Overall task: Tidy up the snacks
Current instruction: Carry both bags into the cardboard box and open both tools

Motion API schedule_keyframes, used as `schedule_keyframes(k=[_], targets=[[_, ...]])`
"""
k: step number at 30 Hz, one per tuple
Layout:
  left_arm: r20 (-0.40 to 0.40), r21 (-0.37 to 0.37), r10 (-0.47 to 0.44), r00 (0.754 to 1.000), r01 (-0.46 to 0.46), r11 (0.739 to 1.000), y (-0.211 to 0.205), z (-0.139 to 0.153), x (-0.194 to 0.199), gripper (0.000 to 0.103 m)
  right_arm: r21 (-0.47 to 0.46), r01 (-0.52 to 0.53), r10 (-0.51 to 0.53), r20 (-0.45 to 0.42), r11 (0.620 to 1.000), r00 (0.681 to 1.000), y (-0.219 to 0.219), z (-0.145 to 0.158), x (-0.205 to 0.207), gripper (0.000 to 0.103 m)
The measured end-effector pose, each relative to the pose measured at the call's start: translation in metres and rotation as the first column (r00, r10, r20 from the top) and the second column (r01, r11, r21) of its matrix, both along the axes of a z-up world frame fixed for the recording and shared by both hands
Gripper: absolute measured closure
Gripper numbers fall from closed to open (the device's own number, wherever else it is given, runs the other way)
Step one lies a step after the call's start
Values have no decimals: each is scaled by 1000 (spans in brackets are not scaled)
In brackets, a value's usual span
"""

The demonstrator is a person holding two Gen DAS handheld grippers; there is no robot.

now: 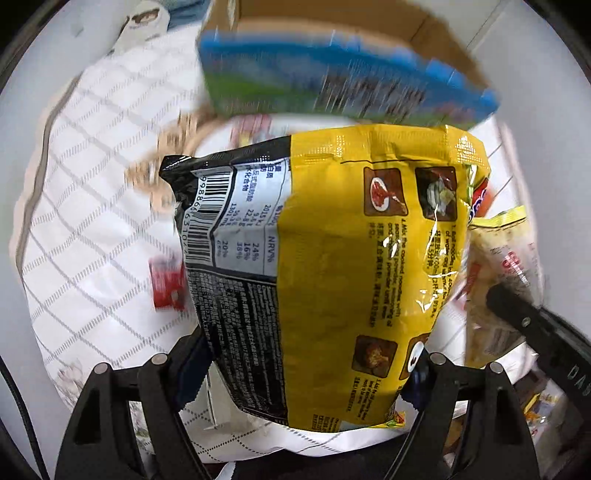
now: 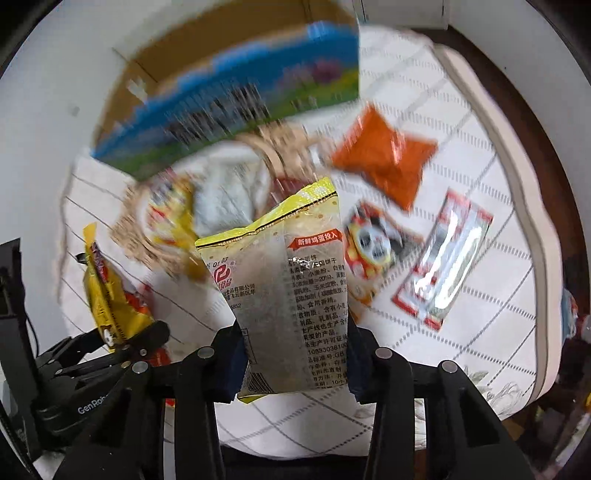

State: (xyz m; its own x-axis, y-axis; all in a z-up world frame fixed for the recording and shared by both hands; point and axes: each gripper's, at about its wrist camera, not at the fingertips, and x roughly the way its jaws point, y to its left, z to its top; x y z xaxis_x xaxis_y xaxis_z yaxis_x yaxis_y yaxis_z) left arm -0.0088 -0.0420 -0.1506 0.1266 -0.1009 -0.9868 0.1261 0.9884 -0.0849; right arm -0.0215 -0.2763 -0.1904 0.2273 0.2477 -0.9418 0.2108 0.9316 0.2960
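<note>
Two close wrist views down over the checked cloth (image 1: 92, 206), (shared) blue-green box (image 2: 236, 99) ahead.

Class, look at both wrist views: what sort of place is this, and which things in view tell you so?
Probably a home, perhaps a dining spot: a white grid-patterned cloth covers a rounded table, a woven basket sits on it, and a cardboard box stands behind, with snack packets scattered around.
</note>
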Motion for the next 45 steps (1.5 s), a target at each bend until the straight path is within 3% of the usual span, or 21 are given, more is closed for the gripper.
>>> schedule_keyframes(k=[6, 10, 16, 21, 25, 29, 31, 33, 35, 38, 45], targets=[[97, -63, -8, 995, 14, 998, -25, 76, 63, 21, 51, -7, 0, 128, 999, 992, 3, 67, 55, 57], [127, -34, 9, 992, -5, 999, -42, 98, 150, 21, 52, -25, 15, 176, 998, 984, -5, 84, 123, 57], [56, -19, 66, 996, -65, 998, -69, 70, 271, 21, 35, -44, 39, 145, 998, 989, -16, 47, 238, 57], [-35, 4, 77, 996, -77, 997, -71, 14, 351, 21, 45, -51, 47, 95, 998, 994, -21, 3, 314, 57], [-76, 23, 85, 994, -83, 996, -79, -15, 381, 21, 44, -64, 61, 74, 997, 995, -21, -23, 350, 57], [-119, 23, 80, 990, -78, 997, -97, -23, 389, 21, 57, -91, 89, 35, 994, 995, -18, -49, 379, 56], [-126, 37, 80, 989, -76, 996, -95, -33, 395, 20, 44, -102, 101, 13, 994, 995, -20, -64, 390, 46], [-136, 28, 87, 987, -84, 996, -92, -36, 398, 15, 50, -101, 101, -9, 994, 995, -26, -76, 399, 24], [-143, 21, 83, 986, -81, 996, -92, -38, 399, 10, 74, -103, 104, -17, 992, 994, -30, -83, 402, 13], [-144, 35, 75, 987, -70, 997, -93, -36, 395, 10, 50, -124, 124, -4, 991, 992, -30, -87, 403, 13], [-131, 12, 59, 990, -58, 998, -80, -22, 391, 10, -40, -172, 173, 20, 984, 985, -10, -63, 378, 13]])
